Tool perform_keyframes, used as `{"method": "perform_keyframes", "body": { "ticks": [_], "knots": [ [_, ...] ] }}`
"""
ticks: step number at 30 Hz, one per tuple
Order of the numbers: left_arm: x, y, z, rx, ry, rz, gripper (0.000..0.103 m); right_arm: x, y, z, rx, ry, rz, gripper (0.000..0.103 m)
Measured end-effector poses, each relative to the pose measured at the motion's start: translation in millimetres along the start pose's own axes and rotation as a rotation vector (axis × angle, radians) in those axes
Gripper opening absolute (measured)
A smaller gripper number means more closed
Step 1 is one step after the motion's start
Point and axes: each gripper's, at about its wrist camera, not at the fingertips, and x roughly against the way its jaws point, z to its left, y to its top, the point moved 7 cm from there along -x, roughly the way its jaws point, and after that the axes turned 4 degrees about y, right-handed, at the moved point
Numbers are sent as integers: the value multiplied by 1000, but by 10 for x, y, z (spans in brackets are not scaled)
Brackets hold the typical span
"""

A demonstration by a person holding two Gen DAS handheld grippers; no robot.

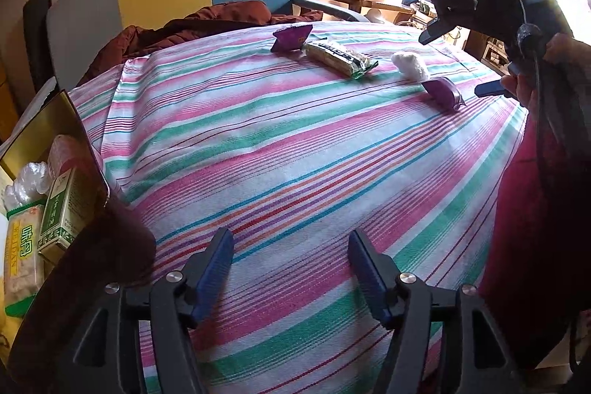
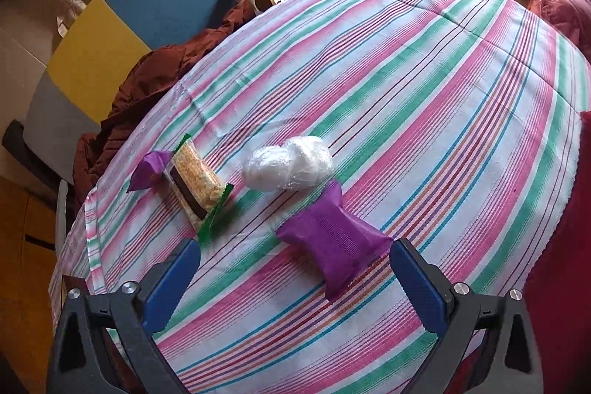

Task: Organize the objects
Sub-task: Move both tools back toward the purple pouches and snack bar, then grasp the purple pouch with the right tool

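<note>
— Purple packet (image 2: 334, 239) lies on the striped cloth (image 2: 424, 91) of the table, right in front of the right tongs (image 2: 295, 279). Is that the step in hand?

— I judge so. The right tongs are spread wide with nothing between the blue pads, and the packet sits just ahead of the gap, closer to the right pad. It looks like the approach before a pick.

— And the left tongs (image 1: 291, 268)?

— Also open and empty, hovering over bare cloth. To their left stands a gold box (image 1: 44, 124) already holding a green carton (image 1: 61, 209), a cracker pack (image 1: 22, 264) and a clear bag (image 1: 27, 183), so that is probably where things go.

— What does the next move call for?

— Easing the right tongs forward and down until the pads bracket the packet's narrow waist, then closing gently; the wrapper looks soft and may crumple or slip. Then a carry across the table to the box.

— What remains out?

— 4 items: that packet, a white plastic-wrapped bundle (image 2: 288, 168) touching its far end, a cracker bar in a green-edged wrapper (image 2: 195, 183), and a second purple packet (image 2: 147, 170) beside it.

— Anything unclear?

— The box is cut off by the frame edge, so its free room is unknown. The print on the wrappers is too small to read, and I cannot tell what the white bundle holds.
</note>
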Motion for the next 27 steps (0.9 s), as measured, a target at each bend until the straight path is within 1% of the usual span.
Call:
{"method": "perform_keyframes", "body": {
  "ticks": [3, 9, 12, 14, 15, 16, 17, 18, 19, 20, 21, 22, 24, 27],
  "knots": [
    [1, -4, -2, -3, -10, -4, 67, -22, 43, 20, 55, -18, 52, 103],
    [1, -6, 2, -5, -19, -14, 69, -153, 126, -75, 231, -174, 197, 103],
    [4, -5, -1, -5, -20, -16, 70, -246, 105, -121, 298, -222, 249, 102],
    [6, -6, 0, -5, -20, -16, 70, -313, 70, -143, 308, -224, 275, 93],
    [7, -7, 1, -5, -20, -17, 71, -349, 45, -151, 306, -218, 293, 90],
    [2, -5, 1, -4, -20, -18, 71, -382, 18, -152, 301, -207, 310, 84],
    [4, -7, 0, -5, -20, -19, 71, -407, -4, -146, 297, -193, 321, 75],
    [1, -4, -2, -6, -18, -18, 71, -426, -22, -135, 299, -183, 330, 69],
    [4, -2, -1, -6, -17, -18, 71, -443, -40, -123, 304, -178, 337, 53],
    [2, -1, 1, -6, -17, -18, 71, -445, -45, -114, 315, -189, 334, 45],
    [0, 0, 1, -5, -16, -17, 71, -437, -51, -88, 324, -181, 328, 43],
    [0, 1, 1, -5, -15, -17, 71, -430, -73, -41, 328, -143, 325, 41],
    [2, 3, -2, -6, -13, -15, 71, -427, -157, 65, 343, -77, 327, 41],
    [4, 1, -6, -12, -6, -7, 71, -467, -314, 250, 395, -14, 321, 41]
  ]
}}
